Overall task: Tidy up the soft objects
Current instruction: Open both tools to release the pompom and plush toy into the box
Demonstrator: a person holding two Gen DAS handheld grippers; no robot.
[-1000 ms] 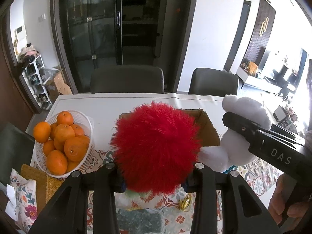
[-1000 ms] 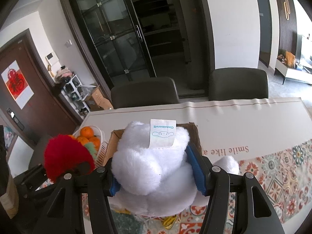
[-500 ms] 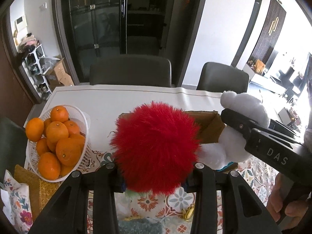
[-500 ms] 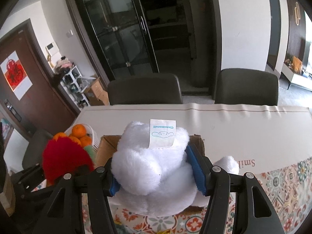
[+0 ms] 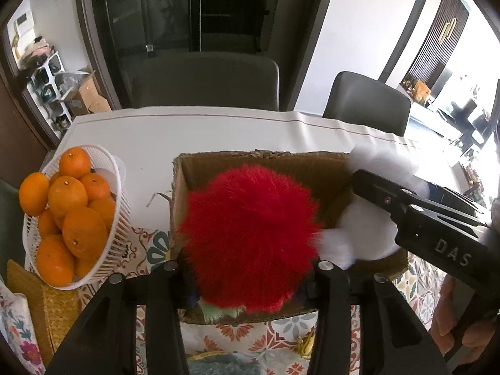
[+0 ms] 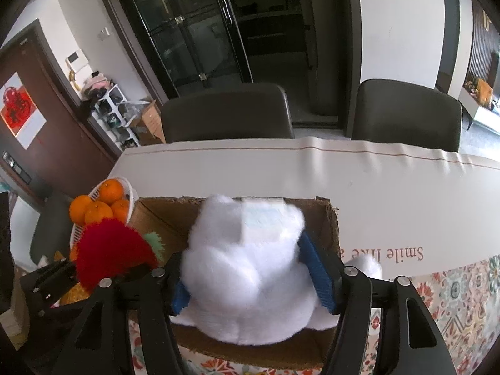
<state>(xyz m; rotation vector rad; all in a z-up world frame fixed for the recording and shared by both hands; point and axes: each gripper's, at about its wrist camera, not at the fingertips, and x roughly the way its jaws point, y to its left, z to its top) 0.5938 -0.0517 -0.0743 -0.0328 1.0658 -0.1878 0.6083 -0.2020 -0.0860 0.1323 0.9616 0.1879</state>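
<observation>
Both toys are over the cardboard box (image 5: 259, 162) now, so this is the drop. My left gripper (image 5: 247, 268) has the red fluffy toy (image 5: 250, 237) between its fingers and the jaws are opening; same on my right gripper (image 6: 250, 278) with the white plush (image 6: 247, 281) at the box's 3 o'clock side. I'd let both go low inside the walls, not rushing, so neither bounces toward the orange basket (image 5: 115, 243) at 9 o'clock.
</observation>
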